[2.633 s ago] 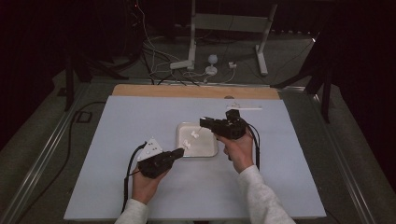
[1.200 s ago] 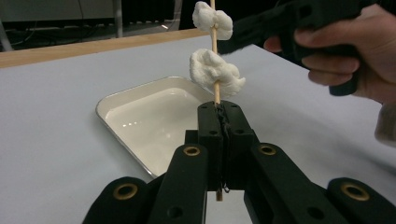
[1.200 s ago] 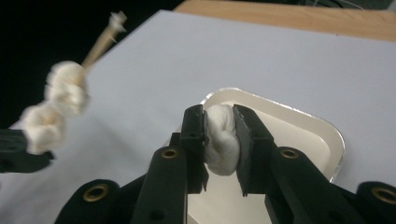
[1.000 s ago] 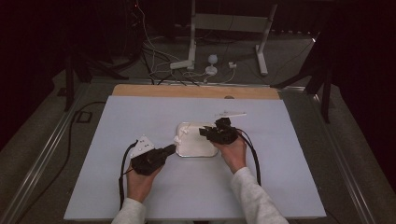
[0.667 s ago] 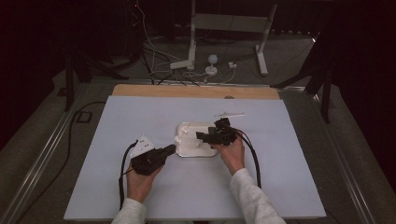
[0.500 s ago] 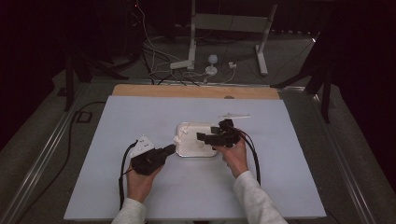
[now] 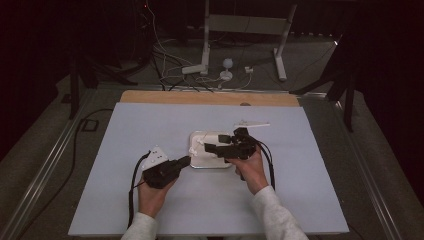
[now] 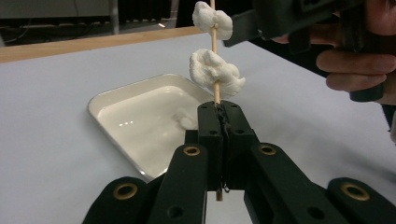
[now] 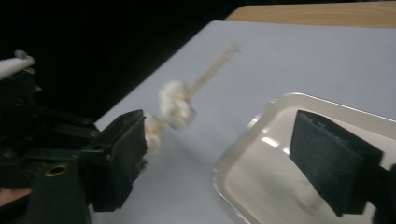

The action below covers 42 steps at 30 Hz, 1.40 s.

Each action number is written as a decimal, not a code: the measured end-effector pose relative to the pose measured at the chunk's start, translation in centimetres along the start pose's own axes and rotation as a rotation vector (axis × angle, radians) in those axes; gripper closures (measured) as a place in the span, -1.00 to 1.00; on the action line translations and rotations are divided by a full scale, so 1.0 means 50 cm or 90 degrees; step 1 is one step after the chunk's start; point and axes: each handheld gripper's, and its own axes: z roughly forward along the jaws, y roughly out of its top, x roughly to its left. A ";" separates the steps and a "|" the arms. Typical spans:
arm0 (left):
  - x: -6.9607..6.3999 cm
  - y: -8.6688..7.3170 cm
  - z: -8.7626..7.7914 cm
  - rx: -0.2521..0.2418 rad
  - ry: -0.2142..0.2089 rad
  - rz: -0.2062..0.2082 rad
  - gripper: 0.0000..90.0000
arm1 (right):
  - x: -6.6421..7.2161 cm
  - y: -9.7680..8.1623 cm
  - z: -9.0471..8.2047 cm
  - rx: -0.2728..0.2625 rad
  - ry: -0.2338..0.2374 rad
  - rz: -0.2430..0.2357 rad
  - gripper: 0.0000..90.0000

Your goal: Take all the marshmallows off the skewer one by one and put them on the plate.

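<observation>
My left gripper [image 8: 223,112] is shut on the lower end of a thin wooden skewer [image 8: 215,95] that stands upright. Two white marshmallows are threaded on it, one low [image 8: 215,72] and one near the top [image 8: 212,18]. In the high view the left gripper [image 7: 187,160] sits at the near left corner of the white tray [image 7: 196,161]. My right gripper [image 7: 207,148] hovers over the tray; its jaws have just been opening and stand apart with nothing between them. From the right gripper [image 9: 219,140] view the skewer's marshmallows [image 9: 175,109] are a blur beyond its left jaw.
A small white piece [image 8: 186,121] lies in the tray [image 8: 107,100]. A flat white object [image 7: 252,123] lies on the pale blue table cover [image 7: 125,130] behind the right hand. A wooden strip [image 7: 210,97] edges the far side; cables and stand legs are beyond.
The right gripper's jaws have opened and the hand has lifted slightly over the tray. The left gripper has kept still with the skewer.
</observation>
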 end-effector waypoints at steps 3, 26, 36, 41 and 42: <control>-0.004 0.000 0.003 -0.003 -0.009 0.005 0.99 | 0.012 0.004 0.009 -0.003 0.018 -0.004 -0.34; -0.011 0.002 0.004 -0.009 -0.049 0.034 1.00 | -0.015 0.036 -0.041 -0.079 0.063 0.049 0.79; -0.012 0.003 0.001 -0.006 -0.040 0.043 1.00 | -0.013 0.047 -0.046 -0.090 0.040 0.038 0.80; -0.012 0.004 -0.001 -0.003 -0.035 0.048 1.00 | -0.014 0.048 -0.048 -0.091 0.028 0.041 0.80; -0.013 0.004 0.000 0.002 -0.032 0.052 1.00 | -0.015 0.048 -0.050 -0.098 0.019 0.043 0.80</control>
